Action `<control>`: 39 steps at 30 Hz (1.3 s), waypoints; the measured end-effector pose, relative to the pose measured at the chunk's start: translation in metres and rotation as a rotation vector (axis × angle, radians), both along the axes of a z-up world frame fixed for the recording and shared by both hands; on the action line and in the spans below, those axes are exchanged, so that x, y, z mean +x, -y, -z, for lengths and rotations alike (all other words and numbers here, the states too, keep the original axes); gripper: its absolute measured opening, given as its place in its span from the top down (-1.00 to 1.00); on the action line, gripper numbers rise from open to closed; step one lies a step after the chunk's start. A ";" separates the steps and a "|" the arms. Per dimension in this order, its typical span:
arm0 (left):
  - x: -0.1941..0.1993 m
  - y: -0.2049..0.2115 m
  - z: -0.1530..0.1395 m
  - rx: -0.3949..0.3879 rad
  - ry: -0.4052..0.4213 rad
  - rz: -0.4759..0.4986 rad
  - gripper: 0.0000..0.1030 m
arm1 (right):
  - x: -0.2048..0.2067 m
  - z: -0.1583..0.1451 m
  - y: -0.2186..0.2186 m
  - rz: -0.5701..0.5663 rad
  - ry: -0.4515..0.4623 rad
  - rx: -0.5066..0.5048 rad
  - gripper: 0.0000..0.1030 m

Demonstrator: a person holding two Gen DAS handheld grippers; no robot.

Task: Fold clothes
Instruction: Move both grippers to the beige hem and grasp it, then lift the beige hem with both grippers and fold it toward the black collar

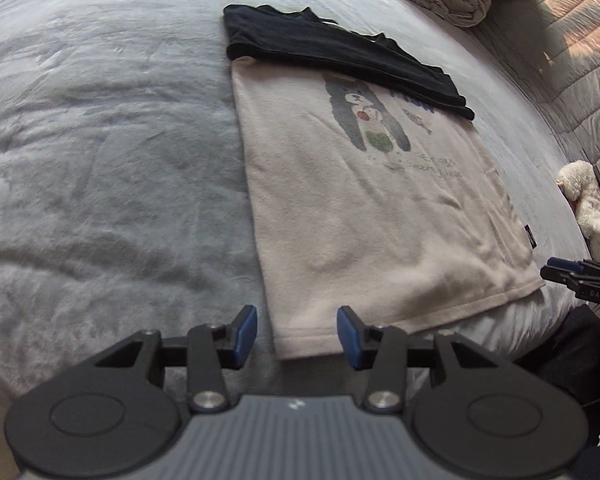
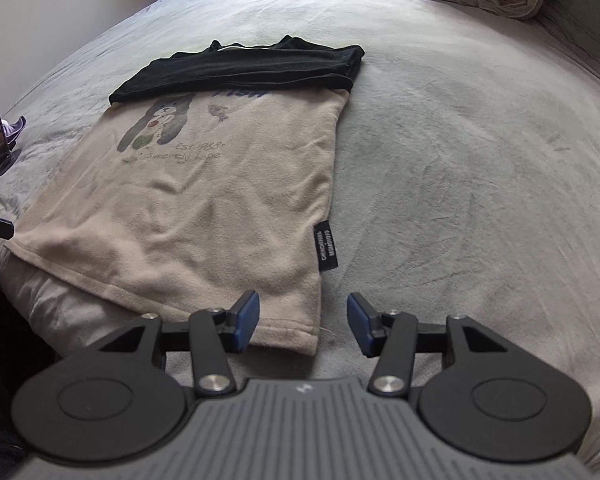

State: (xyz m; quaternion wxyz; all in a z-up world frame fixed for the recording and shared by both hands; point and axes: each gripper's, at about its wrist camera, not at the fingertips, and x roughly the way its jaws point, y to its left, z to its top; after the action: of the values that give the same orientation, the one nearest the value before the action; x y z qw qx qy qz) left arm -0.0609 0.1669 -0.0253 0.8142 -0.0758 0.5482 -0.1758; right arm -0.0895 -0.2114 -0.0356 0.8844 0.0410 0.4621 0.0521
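Two grippers — left gripper, right gripper — jaws apart, empty, over shirt hem.

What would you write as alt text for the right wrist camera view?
A cream fleece T-shirt with a bear print lies flat on a grey plush bedspread, its sleeves folded into a black band across the top. The open right hand-held gripper hovers over the shirt's near hem corner.

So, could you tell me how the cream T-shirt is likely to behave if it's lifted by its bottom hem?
The cream T-shirt would probably drape limply: it lies flat with soft wrinkles. Its fleecy surface likely grips rather than slips. The folded black part on top may unfold as it rises.
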 end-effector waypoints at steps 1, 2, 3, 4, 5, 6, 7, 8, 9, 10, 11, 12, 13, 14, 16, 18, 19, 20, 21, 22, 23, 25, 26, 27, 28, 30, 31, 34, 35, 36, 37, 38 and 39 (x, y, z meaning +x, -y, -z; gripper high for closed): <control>0.001 -0.002 0.001 0.000 -0.013 -0.002 0.12 | 0.001 0.001 0.002 0.003 -0.012 0.004 -0.03; 0.001 -0.003 0.004 -0.003 -0.026 0.002 0.13 | 0.001 0.003 0.004 0.007 -0.025 0.012 -0.03; 0.001 -0.003 0.005 -0.004 -0.037 0.007 0.13 | 0.002 0.005 0.006 0.008 -0.039 0.028 -0.03; 0.000 -0.003 0.007 -0.003 -0.046 0.014 0.14 | 0.002 0.007 0.008 0.009 -0.053 0.044 -0.03; 0.000 -0.003 0.009 -0.006 -0.052 0.020 0.15 | 0.002 0.009 0.009 0.009 -0.065 0.068 -0.03; 0.000 -0.003 0.010 -0.013 -0.058 0.024 0.15 | 0.002 0.011 0.011 0.008 -0.077 0.093 -0.03; 0.001 -0.004 0.011 -0.023 -0.064 0.025 0.16 | 0.002 0.012 0.011 0.006 -0.085 0.117 0.00; 0.001 -0.005 0.012 -0.037 -0.071 0.025 0.18 | 0.003 0.014 0.011 0.002 -0.092 0.139 0.05; 0.002 -0.006 0.012 -0.052 -0.079 0.028 0.21 | 0.003 0.015 0.011 -0.001 -0.097 0.159 0.07; 0.003 -0.006 0.013 -0.070 -0.087 0.031 0.24 | 0.004 0.016 0.011 -0.005 -0.100 0.176 0.10; 0.003 -0.006 0.014 -0.087 -0.096 0.035 0.25 | 0.005 0.017 0.010 -0.004 -0.101 0.183 0.12; 0.004 -0.005 0.015 -0.099 -0.102 0.042 0.29 | 0.007 0.018 0.010 -0.003 -0.102 0.189 0.16; 0.004 -0.003 0.015 -0.103 -0.104 0.048 0.34 | 0.008 0.019 0.011 -0.001 -0.105 0.192 0.28; 0.004 -0.002 0.015 -0.103 -0.104 0.052 0.46 | 0.009 0.019 0.011 0.001 -0.109 0.194 0.39; 0.004 -0.001 0.016 -0.111 -0.107 0.055 0.67 | 0.012 0.019 0.012 0.002 -0.115 0.204 0.54; 0.005 -0.002 0.017 -0.136 -0.115 0.049 0.77 | 0.012 0.016 0.014 -0.006 -0.113 0.219 0.70; 0.005 -0.004 0.016 -0.151 -0.119 0.044 0.79 | 0.013 0.014 0.014 -0.009 -0.109 0.223 0.71; 0.006 -0.005 0.016 -0.170 -0.122 0.039 0.80 | 0.013 0.011 0.014 -0.007 -0.101 0.230 0.72; 0.006 -0.007 0.014 -0.197 -0.122 0.030 0.80 | 0.013 0.009 0.015 -0.005 -0.092 0.237 0.72; 0.007 -0.010 0.013 -0.231 -0.121 0.019 0.81 | 0.014 0.006 0.017 0.003 -0.082 0.257 0.73; 0.008 -0.012 0.011 -0.264 -0.118 0.005 0.81 | 0.015 0.003 0.019 0.016 -0.068 0.287 0.73; 0.009 -0.017 0.007 -0.327 -0.107 -0.028 0.82 | 0.018 -0.003 0.025 0.041 -0.041 0.347 0.74; 0.011 -0.020 0.005 -0.361 -0.098 -0.048 0.82 | 0.020 -0.006 0.026 0.053 -0.027 0.370 0.74; 0.013 -0.023 0.003 -0.391 -0.088 -0.068 0.83 | 0.022 -0.009 0.027 0.065 -0.013 0.392 0.74; 0.015 -0.025 0.001 -0.418 -0.077 -0.089 0.83 | 0.025 -0.012 0.029 0.076 0.001 0.410 0.74; 0.022 -0.030 -0.001 -0.453 -0.056 -0.136 0.83 | 0.032 -0.018 0.032 0.100 0.029 0.434 0.75; 0.025 -0.032 -0.001 -0.460 -0.047 -0.160 0.83 | 0.037 -0.020 0.034 0.112 0.043 0.440 0.75; 0.039 -0.038 0.002 -0.485 -0.029 -0.234 0.83 | 0.053 -0.024 0.041 0.150 0.078 0.439 0.76; 0.044 -0.041 0.004 -0.494 -0.028 -0.260 0.83 | 0.059 -0.024 0.044 0.165 0.085 0.438 0.76; 0.049 -0.044 0.006 -0.503 -0.026 -0.286 0.83 | 0.066 -0.022 0.046 0.178 0.088 0.438 0.76; 0.054 -0.047 0.009 -0.512 -0.026 -0.309 0.84 | 0.072 -0.020 0.049 0.191 0.091 0.439 0.76; 0.060 -0.050 0.013 -0.519 -0.028 -0.330 0.84 | 0.079 -0.017 0.051 0.201 0.093 0.432 0.76; 0.065 -0.051 0.018 -0.525 -0.032 -0.349 0.84 | 0.086 -0.014 0.053 0.211 0.094 0.425 0.76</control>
State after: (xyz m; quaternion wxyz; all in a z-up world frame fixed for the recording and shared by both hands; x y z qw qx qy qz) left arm 0.0041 0.2182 -0.0431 0.7760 -0.3790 0.4755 -0.1680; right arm -0.0038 -0.2645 -0.0215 0.8769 0.2718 0.3923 0.0574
